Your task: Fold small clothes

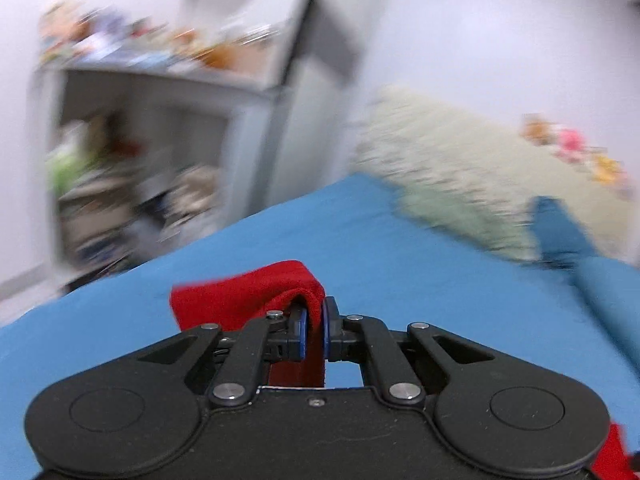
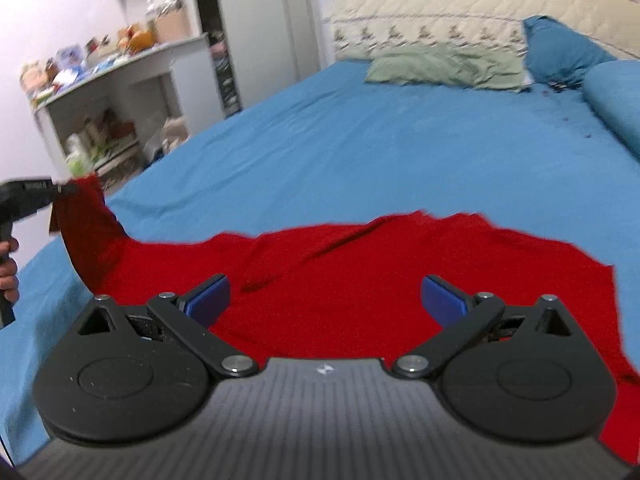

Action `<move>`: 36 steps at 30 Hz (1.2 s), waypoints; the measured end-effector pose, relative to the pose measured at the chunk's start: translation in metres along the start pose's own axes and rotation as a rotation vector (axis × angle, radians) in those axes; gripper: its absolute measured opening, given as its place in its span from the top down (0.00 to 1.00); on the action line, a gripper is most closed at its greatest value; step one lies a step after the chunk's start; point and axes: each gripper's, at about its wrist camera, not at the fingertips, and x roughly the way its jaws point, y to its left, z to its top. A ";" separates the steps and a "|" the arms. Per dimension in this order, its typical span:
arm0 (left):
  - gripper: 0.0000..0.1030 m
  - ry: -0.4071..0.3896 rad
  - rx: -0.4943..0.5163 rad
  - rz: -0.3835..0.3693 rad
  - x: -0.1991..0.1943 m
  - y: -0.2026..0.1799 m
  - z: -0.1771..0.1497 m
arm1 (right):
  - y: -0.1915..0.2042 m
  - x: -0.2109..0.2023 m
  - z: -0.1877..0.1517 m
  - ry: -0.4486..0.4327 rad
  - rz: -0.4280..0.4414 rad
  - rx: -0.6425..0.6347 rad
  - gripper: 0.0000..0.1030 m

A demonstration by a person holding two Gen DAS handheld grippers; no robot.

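Two grippers were in view over a bed covered by a blue fitted sheet (image 2: 360,140). The left gripper (image 1: 314,330) had its blue-padded fingers (image 1: 302,332) drawn narrow and clamped on an edge of the red knit garment (image 2: 360,292); the pinched cloth (image 1: 248,300) rose over the finger tips and folded back toward the left of that view. The right wrist view showed that same gripper (image 2: 28,196) at the far left, lifting one corner of the garment clear of the sheet, with the holder's hand (image 2: 8,268) partly visible below it.

The right gripper (image 2: 325,300) hovered above the middle of the garment with its fingers (image 2: 208,300) spread wide and holding nothing.

The garment lay spread on the near part of the bed, long axis running left to right across the right wrist view, its raised corner pointing up and left, its right edge (image 2: 616,280) flat on the sheet. A diagonal crease crossed its upper left portion.

Beyond the far edge of the garment, open blue sheet extended to a pale green pillow (image 2: 444,68) and a blue pillow (image 2: 560,48) at the quilted cream headboard (image 2: 440,4). The left edge of the bed fell away toward a white shelf unit (image 2: 120,88) crowded with small items. The left wrist view was motion-blurred in its background.
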 end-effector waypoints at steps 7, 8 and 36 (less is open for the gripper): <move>0.93 0.063 0.152 -0.320 0.020 -0.189 -0.030 | -0.069 -0.053 0.011 -0.080 -0.127 0.076 0.00; 0.93 0.099 0.177 -0.348 0.027 -0.212 -0.046 | -0.079 -0.059 0.010 -0.083 -0.146 0.087 0.00; 0.14 0.332 0.310 -0.078 0.009 -0.133 -0.173 | -0.049 0.073 -0.031 0.261 -0.093 -0.442 0.10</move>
